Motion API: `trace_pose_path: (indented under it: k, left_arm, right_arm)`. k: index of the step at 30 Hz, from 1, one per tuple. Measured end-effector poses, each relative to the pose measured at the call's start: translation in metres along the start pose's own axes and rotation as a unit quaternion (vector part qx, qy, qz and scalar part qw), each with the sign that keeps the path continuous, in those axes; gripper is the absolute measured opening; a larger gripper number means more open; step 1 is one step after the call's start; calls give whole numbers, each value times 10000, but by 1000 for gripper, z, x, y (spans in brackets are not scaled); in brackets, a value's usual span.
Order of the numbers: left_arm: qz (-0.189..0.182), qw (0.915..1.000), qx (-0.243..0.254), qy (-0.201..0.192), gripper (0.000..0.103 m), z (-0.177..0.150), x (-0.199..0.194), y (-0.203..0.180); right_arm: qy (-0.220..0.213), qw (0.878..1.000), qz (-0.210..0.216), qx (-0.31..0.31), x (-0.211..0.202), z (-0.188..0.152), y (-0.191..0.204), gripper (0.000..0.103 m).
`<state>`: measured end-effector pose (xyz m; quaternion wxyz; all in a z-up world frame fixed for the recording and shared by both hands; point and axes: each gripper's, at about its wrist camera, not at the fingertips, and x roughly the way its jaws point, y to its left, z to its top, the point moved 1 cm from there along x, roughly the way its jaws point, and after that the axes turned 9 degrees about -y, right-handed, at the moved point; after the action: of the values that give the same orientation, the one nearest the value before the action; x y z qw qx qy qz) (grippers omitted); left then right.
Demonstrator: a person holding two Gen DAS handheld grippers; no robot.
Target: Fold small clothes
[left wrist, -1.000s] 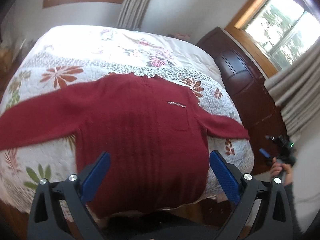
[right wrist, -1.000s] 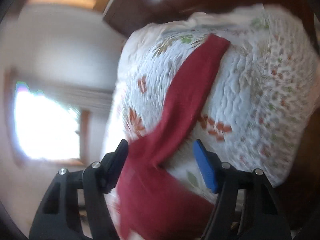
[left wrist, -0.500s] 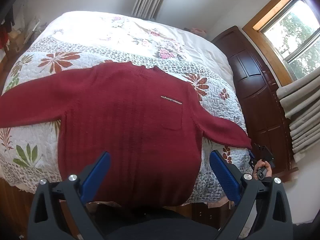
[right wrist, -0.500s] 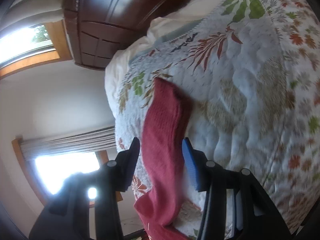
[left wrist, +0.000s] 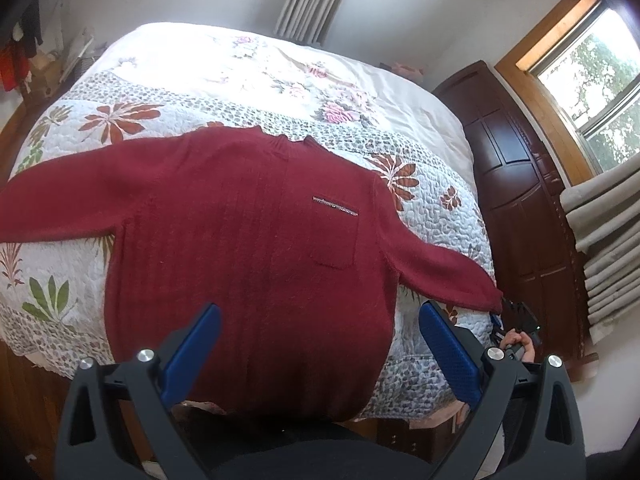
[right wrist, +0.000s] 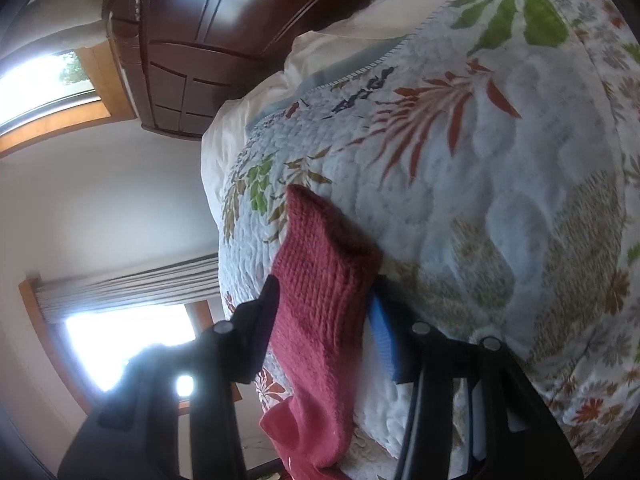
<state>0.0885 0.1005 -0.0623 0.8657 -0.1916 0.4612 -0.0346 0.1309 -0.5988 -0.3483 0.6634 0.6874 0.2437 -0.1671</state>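
Currently, the scene is recorded as follows.

Sweater (left wrist: 248,240): a dark red knitted garment is laid flat, front up, on the bed (left wrist: 440,148); the collar points toward the far end; both sleeves are spread outward; the hem hangs over the near edge of the bed.

Chest pocket (left wrist: 334,236): a patch pocket with a thin pale trim strip along its top is seen on the sweater's right-hand side in the left wrist view.

Bed cover: a white quilted spread with red and green leaf prints is lying beneath the sweater; a plainer pale floral section is seen further back.

Left tool (left wrist: 316,356): it is held above the lower part of the sweater; the two blue-padded fingers are spread wide apart; nothing is held between them.

Right tool (right wrist: 324,320): it is positioned at the end of the right sleeve (right wrist: 320,280); the sleeve cuff lies between the two fingers, which stand close against the knit on both sides; the sleeve is taken as gripped; in the left wrist view the tool is seen at the bed's right corner, just beside the cuff (left wrist: 480,292).

Right hand (left wrist: 520,344): it is seen partly, wrapped around the right tool's handle.

Surroundings: a dark wooden wardrobe (left wrist: 520,184) stands beside the bed; a window (left wrist: 600,92) with pale curtains (left wrist: 604,240) is seen at the right.
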Motion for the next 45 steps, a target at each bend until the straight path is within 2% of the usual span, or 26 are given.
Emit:
trace_pose_path:
  k: [1,2,4,10,14,15,16,18,19,21,24,26,29,33,35,37,41,44,45]
  left_arm:
    - [-18,10000,-38,-17,99,-1,0,1]
    - [-35,10000,-77,-11,99,-1,0,1]
    - [-139,9997,-185,32,99,-3,3,5]
    - [-452,9957,-757,283,99,-15,18,34]
    - [-808,9900,-1156,-20,99,-19,13,55]
    - [-939,9881,-1213,-110,99,-19,11,58]
    - [-1106,9854,-1285,-142,99,-17,10,60]
    - [-1650,9746,-1506,-125,99,-15,10,65]
    - [-1776,9714,-1572,-149,99,-14,9,68]
    - [-1838,9703,-1566,-173,99,-11,8,73]
    - [-1940,9700,-1465,49,99,-6,12,80]
    - [-1844,9717,-1477,32,99,-2,11,92]
    - [-1919,9648,-1797,78,99,1,15,116]
    - [-2171,9554,-1995,182,99,4,23,141]
    - [-2224,9543,-1981,228,99,6,26,148]
    - [-2257,9536,-1972,296,99,11,31,154]
    - [-2244,9580,-1742,386,99,26,44,155]
    - [-2192,9625,-1522,487,99,42,62,150]
    - [-2199,9632,-1457,521,99,48,70,147]
  right_arm:
    - [25,10000,4,-37,2,1,2,26]
    - [22,10000,22,-71,2,1,3,20]
    - [1,9998,34,-202,1,1,9,17]
    - [-81,9943,196,-1042,-12,-17,61,15]
    - [-127,9815,448,-1856,-29,-46,117,15]
    - [-145,9748,493,-2172,-35,-57,134,15]
    - [-175,9667,512,-2500,-40,-71,152,15]
    - [-171,9516,588,-3011,-48,-99,180,15]
    - [-164,9438,618,-3242,-50,-114,192,15]
    - [-124,9256,676,-3722,-55,-149,215,15]
    - [-52,8946,708,-4411,-56,-210,244,15]
    - [38,8706,683,-4872,-52,-253,259,15]
    - [236,8339,646,-5475,-39,-317,269,15]
    - [657,8003,525,-5937,-12,-395,263,15]
    - [878,7848,429,-6120,3,-428,253,15]
    - [1106,7634,264,-6358,24,-467,237,15]
    - [1432,7307,-120,-6674,57,-528,204,15]
    - [1570,6946,-385,-7010,80,-574,181,15]
    - [1596,6861,-459,-7083,84,-580,176,15]
